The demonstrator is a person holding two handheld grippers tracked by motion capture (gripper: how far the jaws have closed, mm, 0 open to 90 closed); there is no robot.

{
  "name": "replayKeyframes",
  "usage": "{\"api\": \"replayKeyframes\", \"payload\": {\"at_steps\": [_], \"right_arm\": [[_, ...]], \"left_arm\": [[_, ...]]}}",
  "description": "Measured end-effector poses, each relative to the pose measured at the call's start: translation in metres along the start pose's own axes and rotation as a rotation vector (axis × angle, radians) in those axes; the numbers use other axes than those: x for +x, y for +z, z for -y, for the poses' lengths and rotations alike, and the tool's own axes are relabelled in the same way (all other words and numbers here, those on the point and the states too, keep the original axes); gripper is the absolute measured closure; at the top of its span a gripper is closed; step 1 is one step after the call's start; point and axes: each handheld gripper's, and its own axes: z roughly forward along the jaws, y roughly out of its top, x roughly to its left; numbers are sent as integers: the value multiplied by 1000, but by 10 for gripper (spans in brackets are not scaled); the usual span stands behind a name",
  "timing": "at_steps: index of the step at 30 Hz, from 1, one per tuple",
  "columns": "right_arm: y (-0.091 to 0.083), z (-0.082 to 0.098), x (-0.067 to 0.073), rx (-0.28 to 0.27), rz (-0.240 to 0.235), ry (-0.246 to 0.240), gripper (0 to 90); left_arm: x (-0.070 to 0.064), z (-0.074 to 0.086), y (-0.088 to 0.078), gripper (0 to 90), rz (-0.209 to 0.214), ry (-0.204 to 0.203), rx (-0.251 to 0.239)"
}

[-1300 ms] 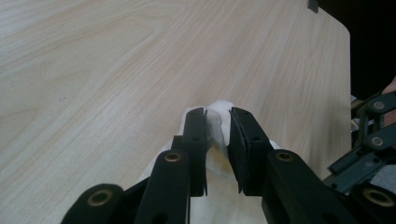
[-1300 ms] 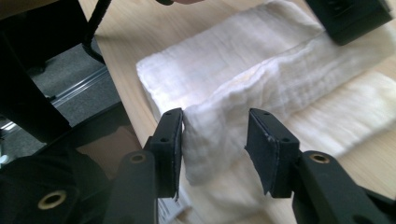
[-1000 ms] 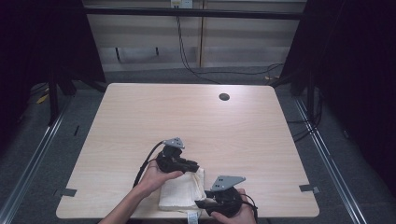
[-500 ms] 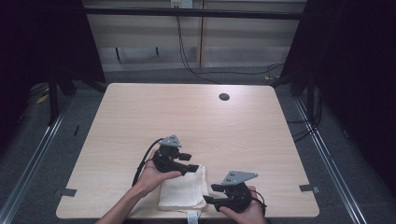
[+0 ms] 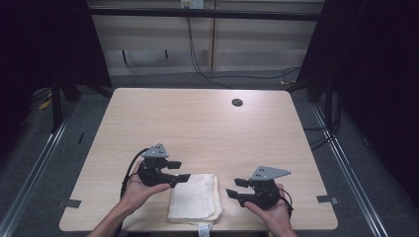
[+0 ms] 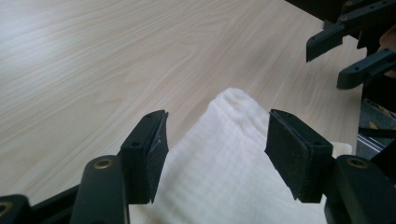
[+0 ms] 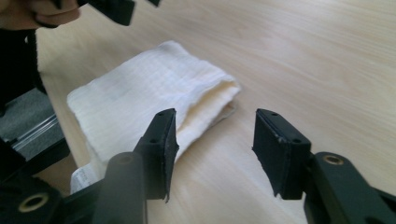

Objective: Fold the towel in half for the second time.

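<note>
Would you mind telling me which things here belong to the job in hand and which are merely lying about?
In the job:
- folded white cloth, lying at the table's near edge
- left gripper, jaws open, just been opening, nothing between them
- right gripper, jaws open, just been opening, beside the cloth

Lying about:
- dark round spot near the table's far edge
- cables on the floor beyond the table

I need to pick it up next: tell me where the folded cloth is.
In the high view the folded cloth lies flat at the table's near edge, between the left gripper and right gripper, held by neither.
</note>
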Motion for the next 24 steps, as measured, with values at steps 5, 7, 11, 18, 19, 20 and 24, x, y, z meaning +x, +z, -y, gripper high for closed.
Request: {"api": "replayKeyframes", "payload": {"at_steps": [5,7,11,18,19,20,24], "right_arm": [[-7,3,-7,-21,11,9,462],[-11,3,-9,-21,21,11,456],[-21,6,-16,-26,36,22,427],[-35,15,-30,-58,79,63,418],[-37,15,-32,-68,81,78,418],[-39,16,-33,-78,82,86,417],[-47,17,-38,-106,106,94,414]], "left_arm": [[0,9,-15,368,-21,-1,-2],[-1,13,-21,366,-28,5,5],[0,22,-31,391,-58,-7,21],[4,41,-48,362,-89,-35,28],[4,44,-51,361,-93,-39,23],[4,45,-53,361,-99,-44,19],[4,51,-63,344,-122,-77,0]]}}
